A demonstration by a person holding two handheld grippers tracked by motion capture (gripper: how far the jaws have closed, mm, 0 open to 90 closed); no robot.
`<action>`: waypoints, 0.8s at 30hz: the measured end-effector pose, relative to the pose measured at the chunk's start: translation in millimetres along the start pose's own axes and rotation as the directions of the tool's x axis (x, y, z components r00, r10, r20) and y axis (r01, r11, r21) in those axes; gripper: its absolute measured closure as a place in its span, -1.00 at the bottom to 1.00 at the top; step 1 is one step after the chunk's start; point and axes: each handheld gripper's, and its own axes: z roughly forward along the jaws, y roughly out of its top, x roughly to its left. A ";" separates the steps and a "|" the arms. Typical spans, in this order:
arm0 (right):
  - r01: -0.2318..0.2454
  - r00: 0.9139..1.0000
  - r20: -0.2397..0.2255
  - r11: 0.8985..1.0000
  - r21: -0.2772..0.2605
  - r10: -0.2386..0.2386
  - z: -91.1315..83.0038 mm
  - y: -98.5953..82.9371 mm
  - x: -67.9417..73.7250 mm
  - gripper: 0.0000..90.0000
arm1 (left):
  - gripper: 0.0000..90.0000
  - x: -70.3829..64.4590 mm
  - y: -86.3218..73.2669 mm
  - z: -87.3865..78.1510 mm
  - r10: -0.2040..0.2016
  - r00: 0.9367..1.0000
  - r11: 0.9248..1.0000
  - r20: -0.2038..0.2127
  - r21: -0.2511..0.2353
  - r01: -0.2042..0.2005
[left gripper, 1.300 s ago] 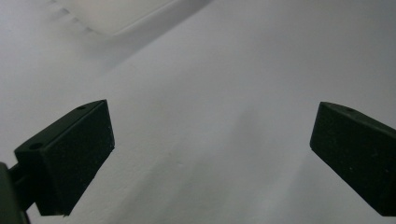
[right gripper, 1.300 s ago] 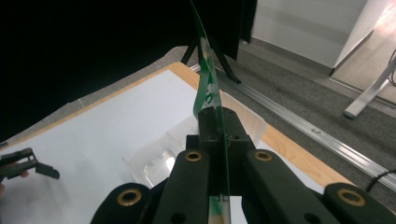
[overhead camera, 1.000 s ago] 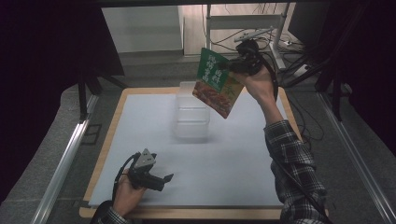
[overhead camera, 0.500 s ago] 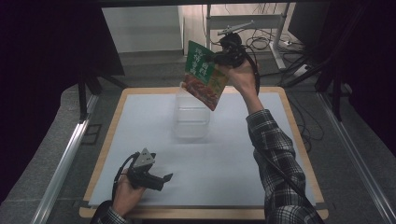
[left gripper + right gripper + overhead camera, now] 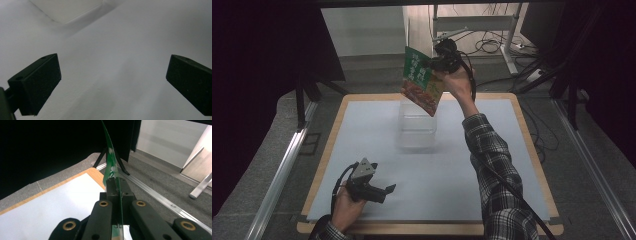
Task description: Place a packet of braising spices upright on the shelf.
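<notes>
Green packet [image 5: 421, 81]: held up in the air above the far middle of the table, tilted, lower corner hanging over the clear box; printed with white lettering on top and a reddish food picture below; seen edge-on in the right gripper view [image 5: 110, 167], rising thin and slightly bent from between the jaws.
Right gripper [image 5: 435, 64]: raised high beyond the far edge of the mat, jaws pressed together on the packet's edge, clamped tight [image 5: 115, 192]; cable trailing down along the checked sleeve [image 5: 494, 165].
Left gripper [image 5: 382, 192]: low at the near left of the table, held in the hand just above the mat; jaws spread wide apart with nothing between them [image 5: 112, 82]; grey three-cornered plate on top.
Clear box [image 5: 417, 125]: stood on the mat at the middle, toward the far side, open at the top, directly under the packet but not touching it.
White mat [image 5: 492, 150]: covered most of the tabletop, bare around the box.
Table [image 5: 532, 150]: wooden rim showing around the mat on all sides.
Gap between grippers: well apart, one high and far, one low and near.
</notes>
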 end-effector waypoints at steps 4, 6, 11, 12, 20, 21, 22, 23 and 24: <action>0.017 1.000 -0.016 1.000 0.011 -0.017 12.9 -8.1 -3.1 0.98 | -1.00 0.4 -0.2 0.0 0.001 1.000 1.000 0.001 0.005 -0.001; 0.016 1.000 -0.017 1.000 0.014 -0.016 14.9 -9.6 -3.8 0.98 | -1.00 0.6 -0.3 0.0 0.000 1.000 1.000 0.001 0.007 0.000; 0.016 0.999 -0.046 0.999 0.045 -0.014 20.9 -16.2 -4.6 0.98 | -1.00 0.7 -0.3 0.0 0.000 1.000 1.000 0.001 0.010 0.000; 0.017 0.998 -0.058 0.999 0.051 -0.014 21.7 -17.1 -4.1 0.98 | -1.00 0.6 -0.2 0.0 0.003 1.000 1.000 0.001 0.011 -0.003; 0.004 0.996 -0.084 0.993 0.119 0.007 32.6 -23.8 -2.0 0.98 | -1.00 -0.3 -0.2 1.2 0.005 1.000 1.000 0.003 0.018 -0.006; -0.001 0.996 -0.087 0.992 0.128 0.012 35.3 -25.0 -1.2 0.98 | -1.00 -0.3 -0.2 1.4 0.005 1.000 1.000 0.003 0.018 -0.005; -0.011 0.996 -0.084 0.991 0.133 0.022 39.8 -27.4 -0.6 0.97 | -1.00 -0.3 -0.3 1.5 0.006 1.000 1.000 0.003 0.020 -0.006; -0.011 0.996 -0.084 0.991 0.133 0.022 39.8 -27.4 -0.6 0.97 | -1.00 -0.2 -0.3 1.6 0.007 1.000 1.000 0.003 0.022 -0.007; -0.017 0.996 -0.088 0.992 0.125 0.028 41.1 -27.9 -1.3 0.97 | -1.00 -0.3 -0.3 1.7 0.007 1.000 1.000 0.003 0.022 -0.007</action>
